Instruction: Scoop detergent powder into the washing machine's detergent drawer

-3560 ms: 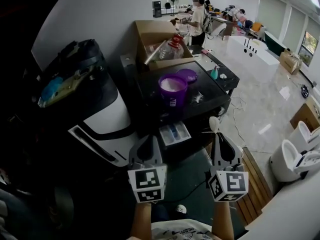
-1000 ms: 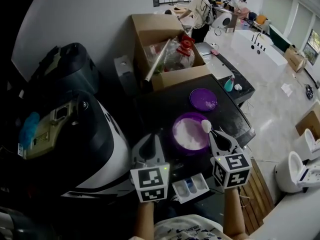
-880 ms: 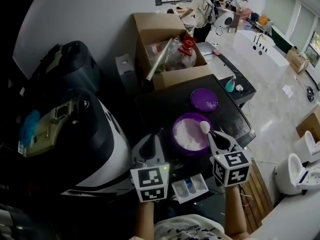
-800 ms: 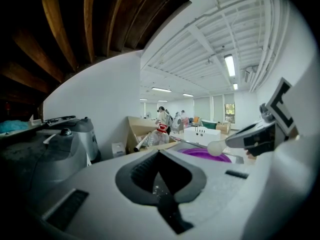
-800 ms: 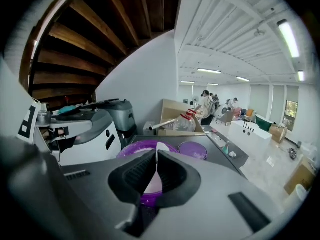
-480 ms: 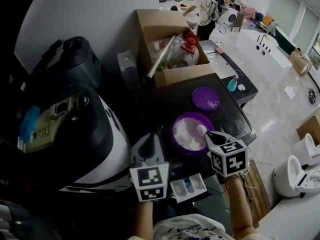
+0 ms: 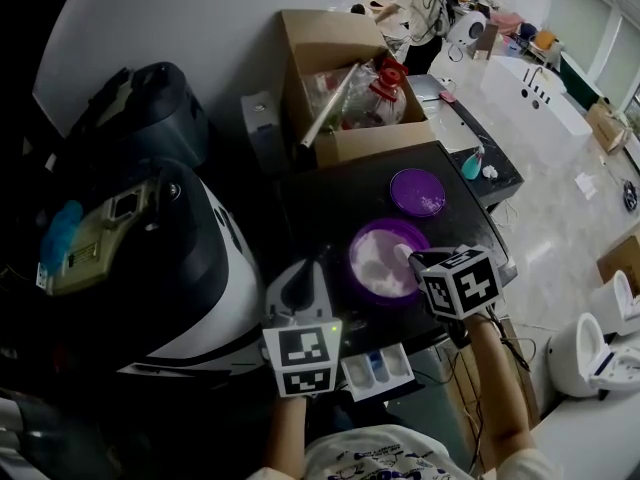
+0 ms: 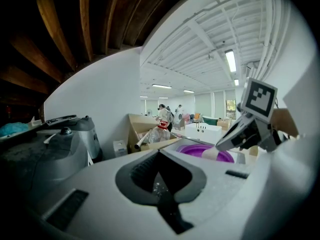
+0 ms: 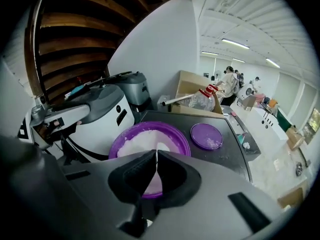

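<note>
right hand-held gripper (image 7: 420, 259) pinching white scoop (image 7: 403, 254), tipped over purple tub (image 7: 356, 245), left hand-held gripper (image 7: 300, 276) pressed together

Purple tub (image 7: 385, 222) and lid (image 7: 417, 191) are glossy smooth plastic, powder (image 9: 140, 144) matt white and grainy, spoon (image 7: 404, 254) smooth white plastic, box (image 7: 318, 38) matt brown cardboard, counter (image 7: 320, 203) glossy black with powder dust.
</note>
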A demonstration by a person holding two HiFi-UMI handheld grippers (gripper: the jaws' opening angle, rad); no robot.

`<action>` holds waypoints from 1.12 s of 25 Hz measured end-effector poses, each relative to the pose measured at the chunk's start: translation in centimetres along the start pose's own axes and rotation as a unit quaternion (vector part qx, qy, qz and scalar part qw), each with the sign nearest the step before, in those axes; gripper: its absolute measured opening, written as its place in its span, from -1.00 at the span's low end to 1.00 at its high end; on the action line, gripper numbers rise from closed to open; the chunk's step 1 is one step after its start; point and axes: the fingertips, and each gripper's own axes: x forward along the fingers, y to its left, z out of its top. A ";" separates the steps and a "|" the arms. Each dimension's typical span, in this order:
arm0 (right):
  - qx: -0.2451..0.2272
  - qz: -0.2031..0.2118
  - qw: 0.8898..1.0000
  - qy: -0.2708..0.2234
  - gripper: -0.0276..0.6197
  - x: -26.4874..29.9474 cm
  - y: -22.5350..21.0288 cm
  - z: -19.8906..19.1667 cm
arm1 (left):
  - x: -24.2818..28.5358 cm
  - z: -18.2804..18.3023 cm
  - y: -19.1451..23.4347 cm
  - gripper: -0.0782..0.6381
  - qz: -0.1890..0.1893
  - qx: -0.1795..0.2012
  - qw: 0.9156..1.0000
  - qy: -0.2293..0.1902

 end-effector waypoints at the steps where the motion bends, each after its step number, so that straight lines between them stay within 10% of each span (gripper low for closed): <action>1: -0.005 0.002 1.000 0.008 -0.85 0.2 0.0 0.0 | 0.0 0.0 0.0 -0.78 0.000 0.001 1.000 0.001; 28: -0.061 0.042 0.991 0.108 -0.85 2.5 1.5 -1.3 | -0.4 -0.9 -0.1 -0.78 -0.001 -0.006 1.000 0.012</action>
